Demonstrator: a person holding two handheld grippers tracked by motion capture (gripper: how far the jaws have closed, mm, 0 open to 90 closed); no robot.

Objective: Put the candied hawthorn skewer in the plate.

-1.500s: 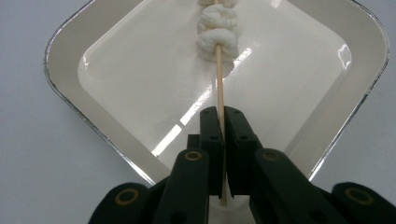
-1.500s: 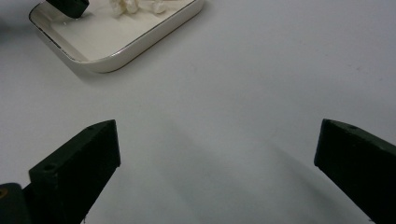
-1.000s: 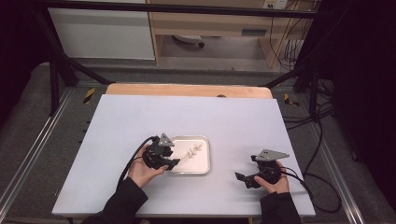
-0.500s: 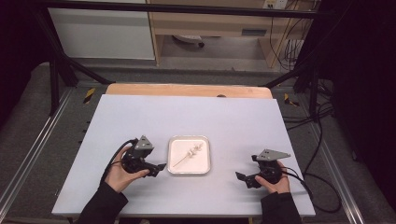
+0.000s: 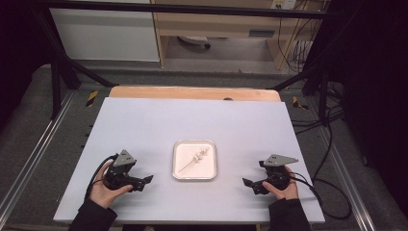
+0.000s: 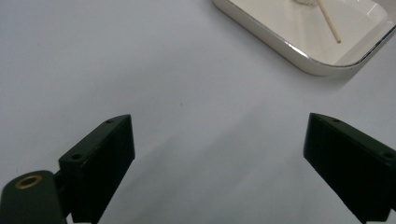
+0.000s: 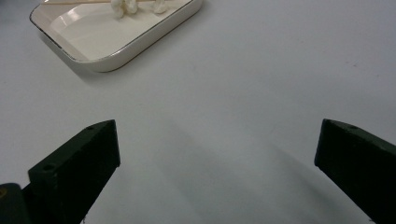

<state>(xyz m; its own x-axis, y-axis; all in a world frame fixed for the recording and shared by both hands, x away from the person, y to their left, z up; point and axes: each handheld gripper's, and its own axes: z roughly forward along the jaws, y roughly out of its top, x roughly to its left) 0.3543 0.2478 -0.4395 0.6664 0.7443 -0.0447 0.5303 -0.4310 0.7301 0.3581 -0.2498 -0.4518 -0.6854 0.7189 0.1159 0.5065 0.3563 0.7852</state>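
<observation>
**On the pale surface: two empty grippers flank a small tray**

Near the front-left corner of the surface [image 5: 192, 120], the left gripper [image 5: 144, 181] rests low in a person's left hand [image 5: 103, 190], pointing right toward the middle. Its fingers [image 6: 100, 163] stand wide apart with only bare surface between them.

Midway along the front half sits a shallow white tray [image 5: 194, 176] with rounded corners and a thin metallic rim. A thin wooden skewer [image 5: 192, 160] lies diagonally in it, carrying a few small white lumps toward its far end. The left gripper view catches the tray's near corner [image 6: 299, 58] and the bare tip of the skewer [image 6: 329, 23]; the right gripper view shows the lumps [image 7: 123, 7] on the stick.

Toward the front-right corner, the right gripper [image 5: 251, 184], held in the right hand [image 5: 284, 188], points left at the tray. Its fingers [image 7: 79, 172] are also spread wide and hold nothing.

Open surface separates each gripper from the tray. Beyond the far edge run a wooden strip [image 5: 192, 93], dark frame bars and loose cables on the floor [image 5: 332, 125].
</observation>
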